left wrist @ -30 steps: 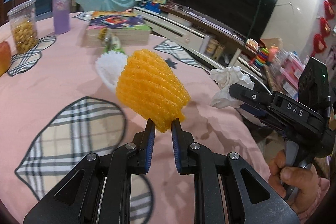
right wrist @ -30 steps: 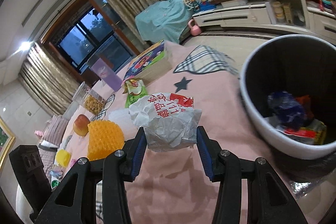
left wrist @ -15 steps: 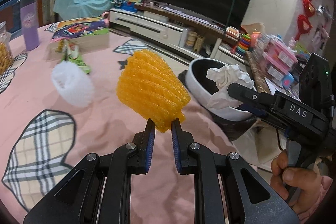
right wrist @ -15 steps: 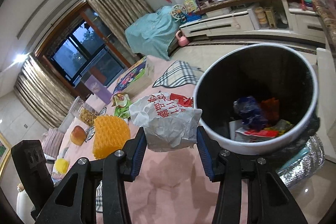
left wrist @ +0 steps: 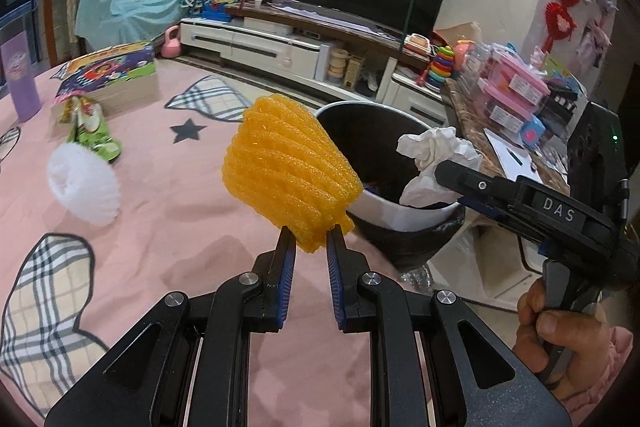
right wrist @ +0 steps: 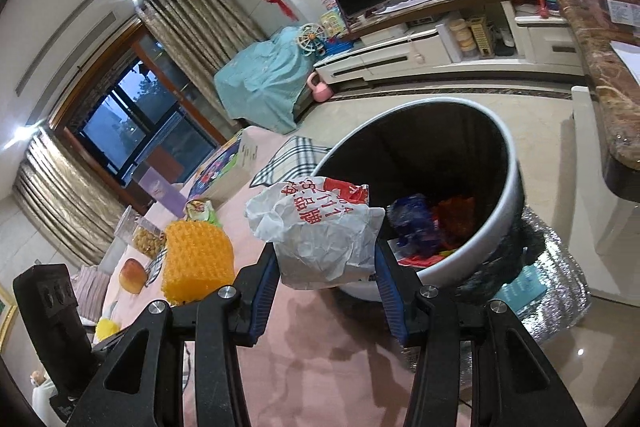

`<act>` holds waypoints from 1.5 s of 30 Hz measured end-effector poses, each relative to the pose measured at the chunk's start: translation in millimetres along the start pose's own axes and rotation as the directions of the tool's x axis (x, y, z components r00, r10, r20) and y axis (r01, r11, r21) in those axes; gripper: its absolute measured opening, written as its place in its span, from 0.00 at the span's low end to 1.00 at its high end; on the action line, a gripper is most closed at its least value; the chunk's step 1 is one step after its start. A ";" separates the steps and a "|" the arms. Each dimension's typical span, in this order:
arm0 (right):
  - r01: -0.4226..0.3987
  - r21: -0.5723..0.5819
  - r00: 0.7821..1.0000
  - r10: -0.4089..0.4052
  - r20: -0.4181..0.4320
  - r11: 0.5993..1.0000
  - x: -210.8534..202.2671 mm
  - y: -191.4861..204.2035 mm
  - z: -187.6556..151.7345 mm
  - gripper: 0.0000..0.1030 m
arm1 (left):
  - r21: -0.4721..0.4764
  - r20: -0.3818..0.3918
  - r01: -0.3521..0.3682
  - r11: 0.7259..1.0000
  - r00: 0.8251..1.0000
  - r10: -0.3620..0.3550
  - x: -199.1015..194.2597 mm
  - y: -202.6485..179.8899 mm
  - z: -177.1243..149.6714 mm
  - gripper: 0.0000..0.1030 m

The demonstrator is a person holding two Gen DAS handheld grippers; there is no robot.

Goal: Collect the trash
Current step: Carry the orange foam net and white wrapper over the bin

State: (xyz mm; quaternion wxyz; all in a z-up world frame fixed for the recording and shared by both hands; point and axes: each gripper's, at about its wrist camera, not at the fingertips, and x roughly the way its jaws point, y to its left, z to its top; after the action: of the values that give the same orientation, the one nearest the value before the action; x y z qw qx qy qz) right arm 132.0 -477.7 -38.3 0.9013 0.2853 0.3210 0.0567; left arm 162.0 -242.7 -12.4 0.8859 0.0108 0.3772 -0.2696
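left wrist view: the left gripper [left wrist: 311, 245] is closed tight on the lower tip of the orange foam net [left wrist: 286, 173], with only a narrow gap between the 2 blue pads. the net stands up from the jaws and leans toward 11 o'clock. behind it, at about 2 o'clock, is the trash bin [left wrist: 384, 205], whose white rim is partly hidden by the net. the right gripper [left wrist: 452, 175] comes in from 3 o'clock with a crumpled white paper bag [left wrist: 434, 157] over the bin edge. on the pink tablecloth [left wrist: 172, 203] at 9 o'clock lie a white foam net [left wrist: 82, 187] and a green wrapper [left wrist: 94, 131], not collected yet.

right wrist view: the right gripper [right wrist: 326, 263] is about half open, and the paper bag [right wrist: 320, 231] with red print fills the space between its jaws, so it is held. the bin [right wrist: 508, 203] is at 2 o'clock, and the bag hangs over its near rim only, not over the middle. the foam net [right wrist: 198, 259] is at 9 o'clock, beside the bag.

risk: if the bag is released here, i think it can hit the rim and fall outside. the foam net is held only at its tip, so it can slip out or catch on the rim.
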 end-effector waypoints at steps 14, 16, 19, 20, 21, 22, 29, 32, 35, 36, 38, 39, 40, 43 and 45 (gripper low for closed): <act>0.070 -0.034 0.998 -0.070 0.006 0.997 -8.8 -22.7 14.2 0.46 | 0.066 -0.023 0.031 0.997 0.999 -0.029 23.9 -33.6 21.6 0.15; 0.076 -0.037 0.997 -0.076 0.005 0.996 -8.9 -25.1 16.7 0.46 | 0.075 -0.026 0.034 0.997 0.999 -0.033 27.4 -36.8 24.2 0.15; 0.084 -0.037 0.996 -0.084 0.001 0.996 -8.2 -29.3 20.4 0.46 | 0.085 -0.032 0.039 0.996 0.999 -0.036 32.2 -41.9 28.3 0.15; 0.087 -0.039 0.996 -0.087 0.000 0.996 -8.0 -30.4 21.6 0.46 | 0.087 -0.034 0.040 0.995 0.999 -0.037 34.0 -43.5 29.5 0.15; 0.088 -0.040 0.996 -0.088 -0.001 0.995 -7.4 -31.7 22.5 0.46 | 0.088 -0.036 0.041 0.995 0.999 -0.038 35.3 -44.2 30.5 0.15; 0.089 -0.040 0.996 -0.089 -0.001 0.995 -7.0 -32.9 23.5 0.46 | 0.088 -0.039 0.042 0.995 0.998 -0.039 36.4 -44.0 31.4 0.15; 0.094 -0.038 0.996 -0.094 -0.005 0.995 -3.5 -37.9 29.3 0.47 | 0.101 -0.058 0.041 0.994 0.998 -0.036 47.2 -49.7 36.0 0.15; 0.098 -0.042 0.995 -0.099 -0.014 0.994 0.5 -38.8 32.7 0.48 | 0.097 -0.067 0.040 0.995 0.997 -0.033 51.4 -50.1 37.2 0.15; 0.103 -0.049 0.994 -0.104 -0.029 0.994 6.3 -38.8 34.7 0.48 | 0.099 -0.074 0.039 0.994 0.997 -0.032 55.1 -51.4 39.8 0.15; 0.104 -0.052 0.994 -0.106 -0.033 0.993 8.2 -38.8 35.8 0.48 | 0.102 -0.075 0.038 0.994 0.997 -0.030 56.3 -52.0 40.6 0.15; 0.107 -0.058 0.993 -0.109 -0.038 0.993 10.0 -37.6 37.1 0.48 | 0.106 -0.078 0.037 0.994 0.997 -0.029 58.7 -53.0 42.0 0.15; 0.108 -0.061 0.993 -0.111 -0.040 0.992 11.0 -37.3 38.3 0.48 | 0.108 -0.080 0.037 0.993 0.996 -0.029 60.0 -53.4 42.8 0.15; 0.108 -0.062 0.993 -0.111 -0.042 0.992 11.6 -37.9 38.7 0.48 | 0.109 -0.082 0.038 0.993 0.996 -0.029 61.4 -53.9 43.5 0.15; 0.114 -0.063 0.992 -0.117 -0.044 0.991 13.2 -39.2 41.2 0.48 | 0.106 -0.089 0.039 0.994 0.996 -0.029 65.2 -54.2 45.0 0.15; 0.117 -0.056 0.992 -0.119 -0.046 0.992 14.7 -41.3 43.1 0.48 | 0.106 -0.093 0.039 0.994 0.995 -0.029 67.3 -55.0 45.5 0.15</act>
State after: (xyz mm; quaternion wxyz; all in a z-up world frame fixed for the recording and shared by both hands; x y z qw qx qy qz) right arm 166.5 -528.4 -41.9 0.9022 0.2402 0.3578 0.0189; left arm 203.8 -331.4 -15.0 0.8613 0.0642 0.4023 -0.3037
